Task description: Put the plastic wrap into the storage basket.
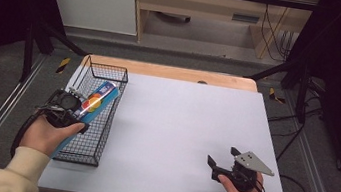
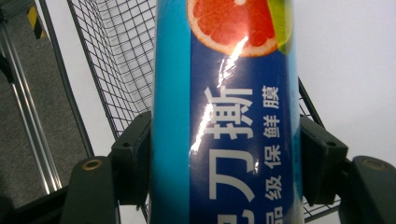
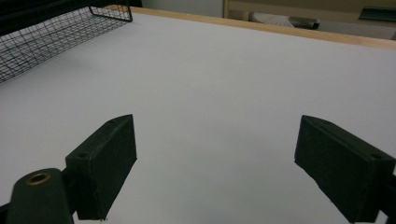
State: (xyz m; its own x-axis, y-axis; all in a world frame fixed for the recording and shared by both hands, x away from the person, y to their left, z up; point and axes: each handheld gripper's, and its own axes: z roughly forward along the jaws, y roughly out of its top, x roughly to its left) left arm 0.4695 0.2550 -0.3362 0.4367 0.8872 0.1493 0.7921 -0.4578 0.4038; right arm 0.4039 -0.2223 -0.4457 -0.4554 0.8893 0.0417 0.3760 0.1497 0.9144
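A long blue box of cling film (image 1: pixel 97 97) with a grapefruit picture lies slanted over the black wire basket (image 1: pixel 111 72) at the table's left. My left gripper (image 1: pixel 76 108) is shut on the box's near half. In the left gripper view the box (image 2: pixel 224 121) runs upward between both pads (image 2: pixel 135 158), which press its sides. My right gripper (image 1: pixel 221 160) rests low over the white table at the front right. Its jaws stand wide apart, with nothing between the fingertips (image 3: pixel 105 163).
The white tabletop (image 1: pixel 179 127) stretches between the basket and my right hand. The basket's mesh wall (image 3: pixel 42 42) appears at the far left in the right gripper view. A wooden table edge (image 1: pixel 172 71) runs along the back.
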